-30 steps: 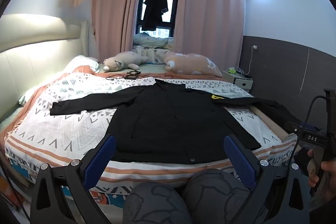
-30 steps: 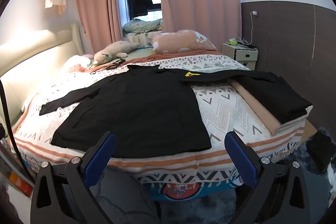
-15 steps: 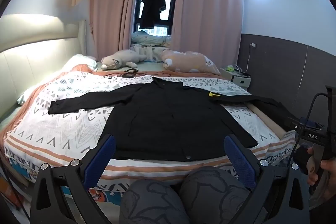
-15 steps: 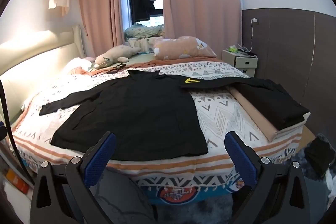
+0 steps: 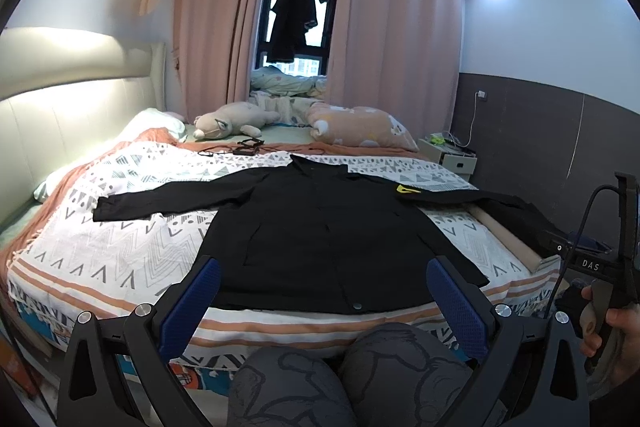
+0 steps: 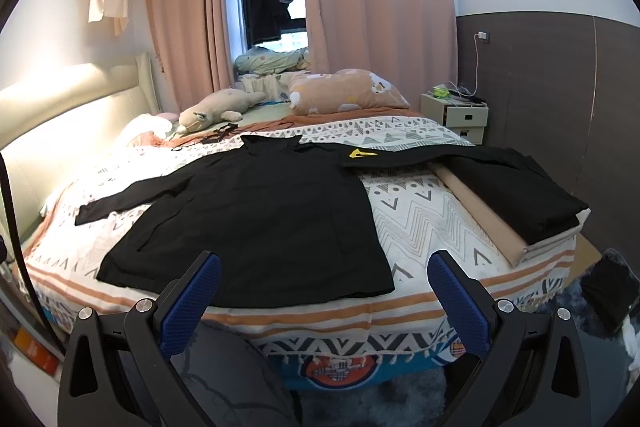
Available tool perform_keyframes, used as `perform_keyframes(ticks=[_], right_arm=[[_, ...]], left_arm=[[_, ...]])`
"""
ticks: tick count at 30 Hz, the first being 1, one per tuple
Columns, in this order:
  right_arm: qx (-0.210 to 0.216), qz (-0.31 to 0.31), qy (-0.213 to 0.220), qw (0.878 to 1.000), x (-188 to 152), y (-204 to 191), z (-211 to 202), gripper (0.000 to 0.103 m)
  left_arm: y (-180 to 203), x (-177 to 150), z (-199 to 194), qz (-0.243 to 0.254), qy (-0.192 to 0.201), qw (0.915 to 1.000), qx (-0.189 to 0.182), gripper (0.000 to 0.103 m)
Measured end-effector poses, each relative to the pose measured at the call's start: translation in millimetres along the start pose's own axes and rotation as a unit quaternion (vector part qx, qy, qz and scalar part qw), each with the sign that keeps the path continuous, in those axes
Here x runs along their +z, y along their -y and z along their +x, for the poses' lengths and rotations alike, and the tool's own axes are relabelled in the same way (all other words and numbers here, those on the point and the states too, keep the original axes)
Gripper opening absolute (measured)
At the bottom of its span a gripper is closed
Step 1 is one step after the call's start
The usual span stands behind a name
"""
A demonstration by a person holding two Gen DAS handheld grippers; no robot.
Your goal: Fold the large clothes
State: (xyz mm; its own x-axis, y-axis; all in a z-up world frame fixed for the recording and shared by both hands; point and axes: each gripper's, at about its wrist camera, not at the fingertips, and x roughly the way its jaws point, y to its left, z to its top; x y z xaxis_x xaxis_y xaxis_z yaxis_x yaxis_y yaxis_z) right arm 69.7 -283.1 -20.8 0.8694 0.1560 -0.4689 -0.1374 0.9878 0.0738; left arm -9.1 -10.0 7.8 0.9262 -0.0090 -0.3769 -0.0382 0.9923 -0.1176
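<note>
My black jacket (image 5: 320,231) lies spread flat on the bed (image 5: 120,255), collar toward the pillows, hem at the near edge, both sleeves stretched out to the sides; the sleeve with the yellow patch (image 6: 360,153) reaches across toward a folded dark garment (image 6: 520,199) stacked on the bed's far right corner. My left gripper (image 5: 320,301) and right gripper (image 6: 322,301) both hang short of the bed's edge, jaws spread wide and holding nothing, neither touching the cloth. By my reading, the laying-out is done and no fold has been made: sleeves, sides and the final halving are all still ahead.
</note>
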Motion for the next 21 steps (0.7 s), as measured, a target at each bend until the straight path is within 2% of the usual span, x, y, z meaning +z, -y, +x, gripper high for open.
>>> perform_keyframes(ticks=[21], right_arm=[[-0.001, 0.008, -0.011, 1.000, -3.6, 4.6, 9.9, 0.103]], left_arm=[[-1.4, 2.5, 0.3, 0.008, 0.005, 0.9999, 0.010, 0.103]])
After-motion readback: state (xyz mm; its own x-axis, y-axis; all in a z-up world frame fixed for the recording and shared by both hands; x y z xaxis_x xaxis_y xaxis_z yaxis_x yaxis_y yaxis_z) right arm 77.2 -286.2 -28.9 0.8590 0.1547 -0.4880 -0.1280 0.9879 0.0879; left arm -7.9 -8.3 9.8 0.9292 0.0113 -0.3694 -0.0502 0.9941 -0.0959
